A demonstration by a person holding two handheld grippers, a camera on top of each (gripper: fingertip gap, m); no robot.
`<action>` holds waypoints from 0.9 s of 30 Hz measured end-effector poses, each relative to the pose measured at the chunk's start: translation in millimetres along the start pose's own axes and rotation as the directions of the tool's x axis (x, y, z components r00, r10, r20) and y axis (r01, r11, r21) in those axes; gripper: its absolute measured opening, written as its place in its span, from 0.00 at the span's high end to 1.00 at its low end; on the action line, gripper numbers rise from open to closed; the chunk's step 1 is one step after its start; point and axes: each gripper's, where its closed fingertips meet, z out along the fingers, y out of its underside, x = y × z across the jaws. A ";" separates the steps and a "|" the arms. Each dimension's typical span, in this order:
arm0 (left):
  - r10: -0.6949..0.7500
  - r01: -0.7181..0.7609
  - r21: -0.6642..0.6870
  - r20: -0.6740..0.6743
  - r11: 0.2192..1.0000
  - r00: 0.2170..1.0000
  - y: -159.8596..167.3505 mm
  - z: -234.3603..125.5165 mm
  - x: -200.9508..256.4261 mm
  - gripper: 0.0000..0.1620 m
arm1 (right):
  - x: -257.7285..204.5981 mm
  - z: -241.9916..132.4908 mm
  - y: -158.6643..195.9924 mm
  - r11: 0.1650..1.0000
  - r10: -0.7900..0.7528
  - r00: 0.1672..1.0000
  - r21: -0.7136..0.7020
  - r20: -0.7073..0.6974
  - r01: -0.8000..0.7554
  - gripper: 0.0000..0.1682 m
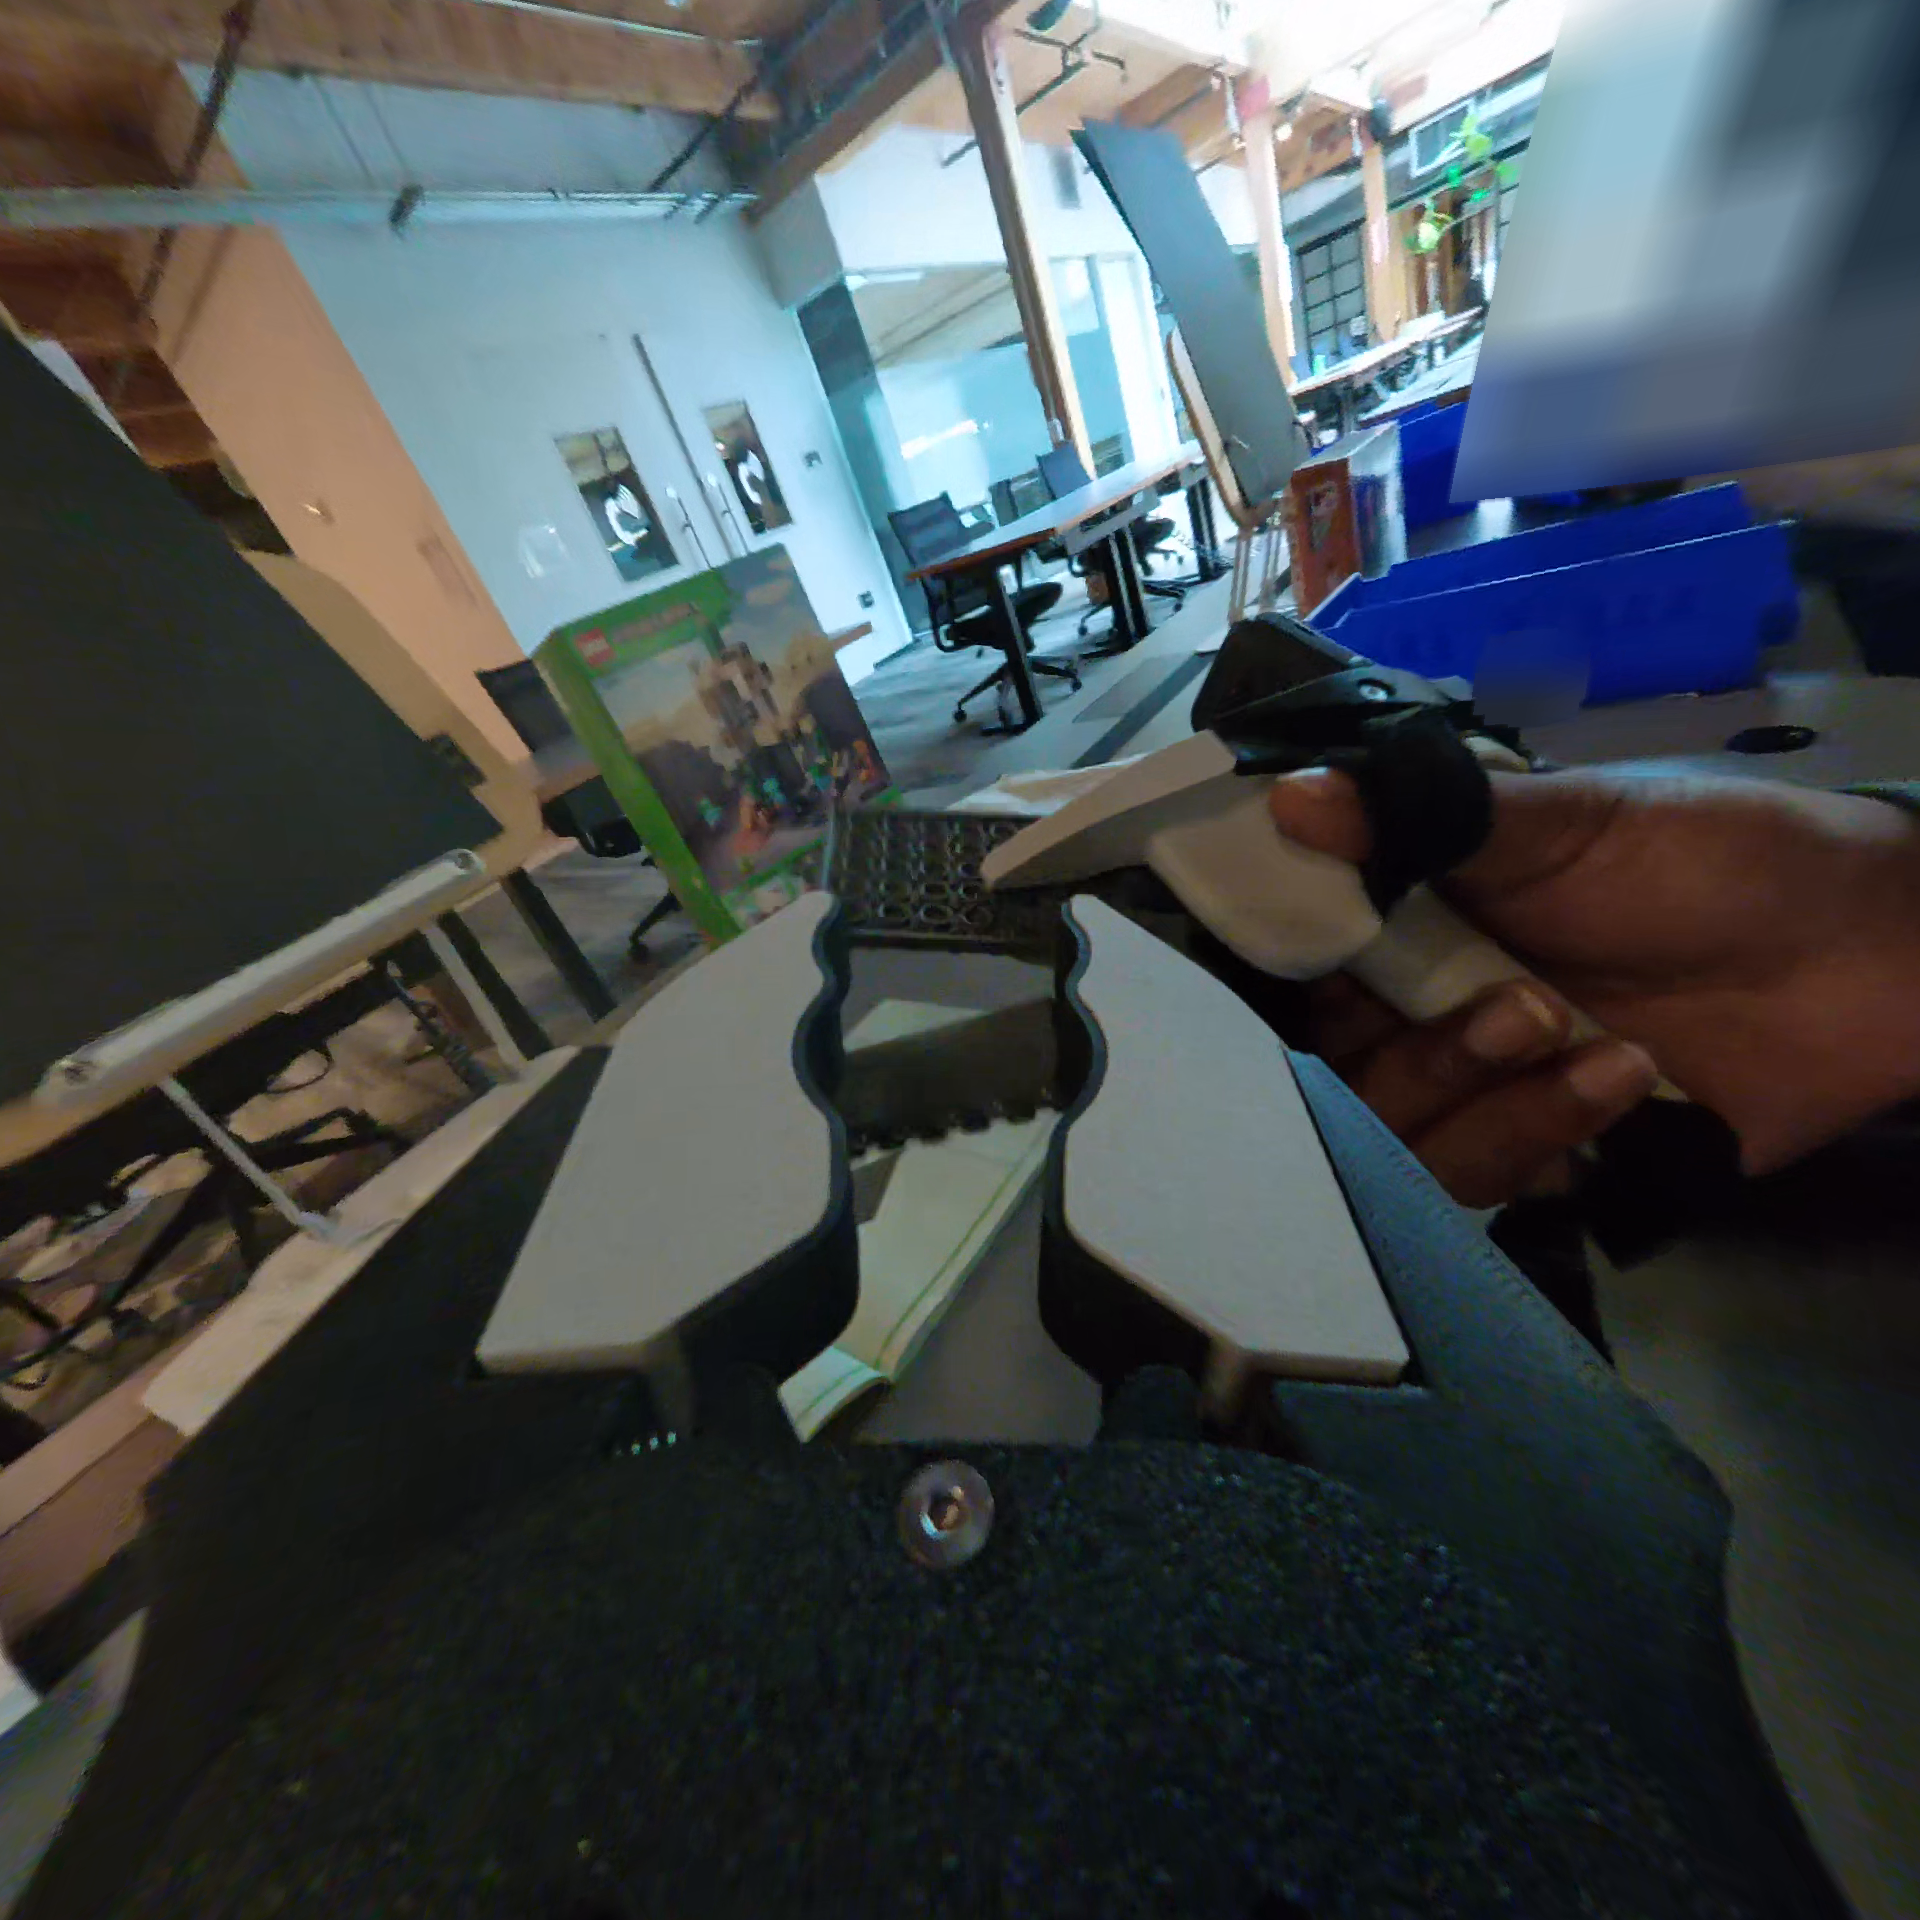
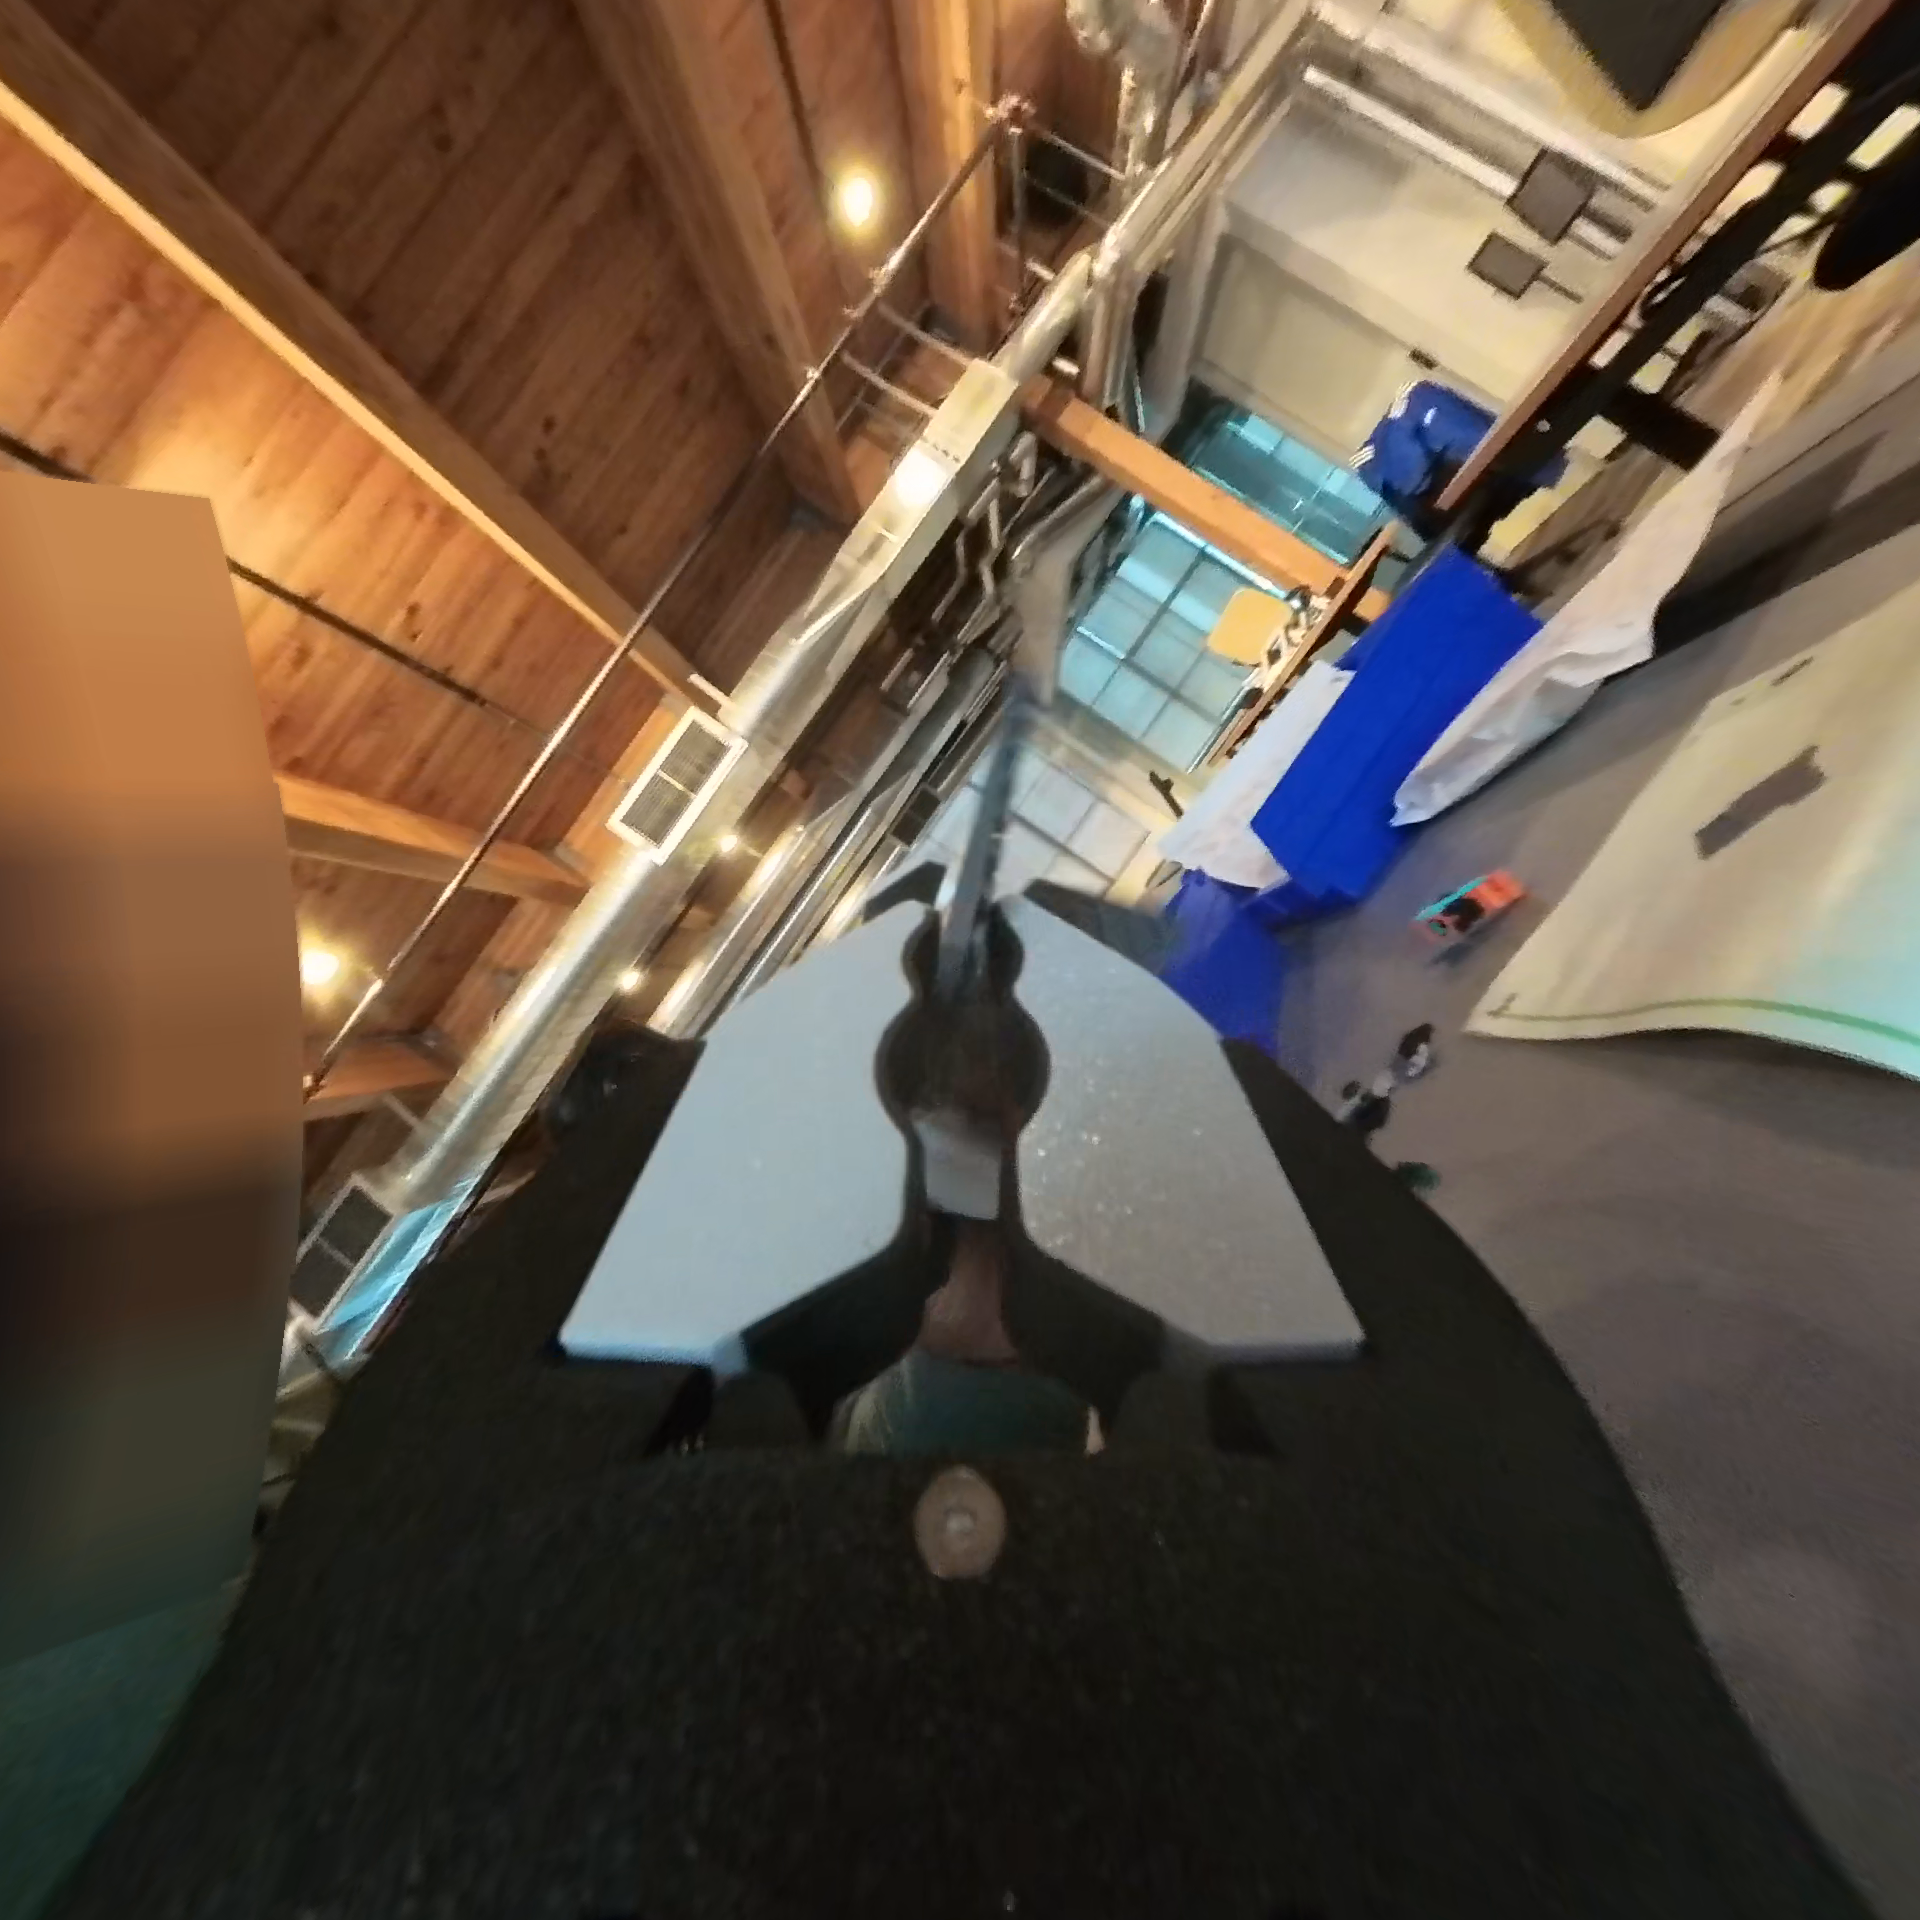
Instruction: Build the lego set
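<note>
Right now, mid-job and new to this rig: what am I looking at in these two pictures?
No robot arm: a person holds two hand grippers, each with a camera looking along its fingers. Left wrist view: the left gripper clamps a black studded plate by its sides, above an instruction booklet; a green set box and blue bins stand behind. The tilted right wrist view: the right gripper pinches what seems the same plate, seen edge-on. The hand holds it.
</note>
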 end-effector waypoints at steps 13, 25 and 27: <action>-0.064 0.043 -0.195 -0.101 0.980 0.993 49.9 2.9 13.6 0.77 | 40.3 -24.6 6.4 0.999 0.047 0.990 -0.019 -0.130 -0.050 0.96; -0.262 0.140 -0.505 -0.178 0.851 0.948 125.1 8.3 35.1 0.77 | 53.7 -47.8 9.7 0.997 0.049 0.984 -0.051 -0.172 -0.059 0.97; -0.283 0.148 -0.540 -0.175 0.828 0.943 132.8 7.4 36.3 0.76 | 55.4 -49.7 9.5 0.997 0.057 0.984 -0.050 -0.168 -0.066 0.97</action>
